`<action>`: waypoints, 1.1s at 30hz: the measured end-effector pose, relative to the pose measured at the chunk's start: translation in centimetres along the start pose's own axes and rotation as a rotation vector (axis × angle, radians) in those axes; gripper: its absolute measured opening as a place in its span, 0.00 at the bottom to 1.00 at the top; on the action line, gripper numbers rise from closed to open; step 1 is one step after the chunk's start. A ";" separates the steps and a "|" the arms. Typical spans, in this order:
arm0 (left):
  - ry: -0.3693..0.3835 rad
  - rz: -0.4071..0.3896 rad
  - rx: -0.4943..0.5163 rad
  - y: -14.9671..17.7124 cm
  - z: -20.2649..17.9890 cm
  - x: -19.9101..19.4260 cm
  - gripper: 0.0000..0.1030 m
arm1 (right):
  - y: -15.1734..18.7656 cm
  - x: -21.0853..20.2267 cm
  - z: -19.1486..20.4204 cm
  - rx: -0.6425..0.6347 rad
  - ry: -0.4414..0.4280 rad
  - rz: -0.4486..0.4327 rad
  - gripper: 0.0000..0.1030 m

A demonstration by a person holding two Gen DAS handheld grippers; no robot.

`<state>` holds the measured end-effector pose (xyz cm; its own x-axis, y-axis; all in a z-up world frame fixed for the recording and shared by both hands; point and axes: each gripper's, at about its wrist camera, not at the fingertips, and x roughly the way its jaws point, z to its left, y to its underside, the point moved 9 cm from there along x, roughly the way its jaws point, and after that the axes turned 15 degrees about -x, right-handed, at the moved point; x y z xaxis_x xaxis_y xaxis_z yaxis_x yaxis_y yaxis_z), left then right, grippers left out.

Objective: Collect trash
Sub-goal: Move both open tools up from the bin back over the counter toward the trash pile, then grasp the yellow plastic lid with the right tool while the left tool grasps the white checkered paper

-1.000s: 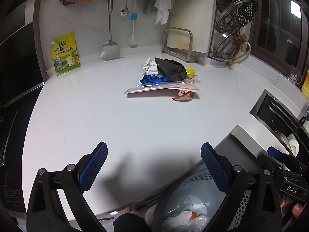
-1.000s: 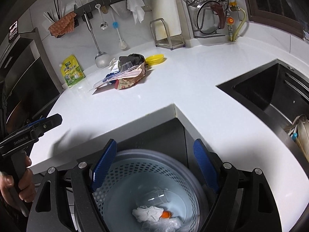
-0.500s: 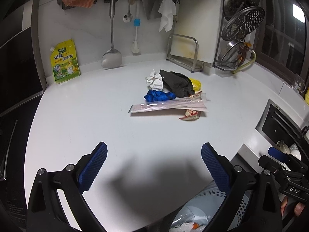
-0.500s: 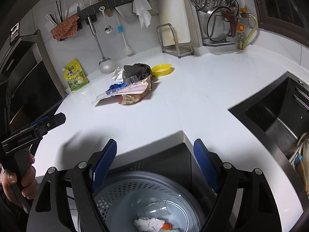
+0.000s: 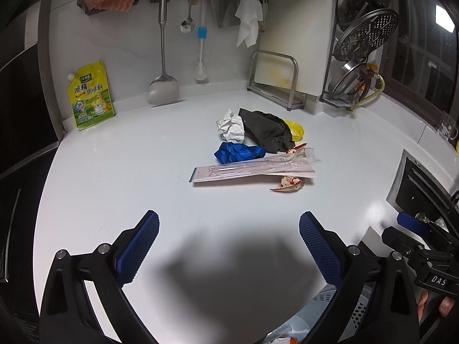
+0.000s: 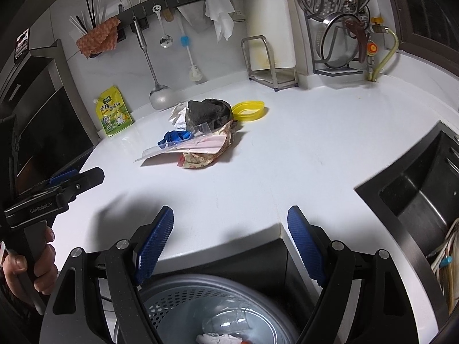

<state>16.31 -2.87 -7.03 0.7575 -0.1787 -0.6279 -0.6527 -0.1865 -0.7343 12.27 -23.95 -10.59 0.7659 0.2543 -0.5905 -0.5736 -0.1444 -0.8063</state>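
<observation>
Both grippers, left gripper (image 5: pixel 228 230) and right gripper (image 6: pixel 231 229), have fingers spread wide, empty, above the worktop (image 5: pixel 114 172); the trash pile (image 5: pixel 255 149) lies well ahead of them.

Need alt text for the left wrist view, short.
Open left claw hovers over a white countertop facing a trash pile: long flat clear plastic packet, crumpled blue wrapper, black cloth wad, crumpled white paper.
</observation>
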 end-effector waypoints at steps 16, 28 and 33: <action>-0.038 0.000 -0.029 -5.3 0.7 5.6 0.93 | -5.9 4.4 -2.9 -0.034 -0.008 0.005 0.76; -0.071 0.026 0.001 -9.0 -0.7 11.6 0.93 | -9.5 10.7 -5.9 -0.077 0.014 0.082 0.76; -0.082 0.059 0.000 -9.4 -0.6 13.8 0.93 | -10.6 14.0 -7.0 -0.108 0.013 0.139 0.76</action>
<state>32.92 -4.20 -8.64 0.7165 -0.1101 -0.6889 -0.6961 -0.1777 -0.6956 31.13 -25.55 -10.59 0.6857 0.2120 -0.6964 -0.6402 -0.2796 -0.7155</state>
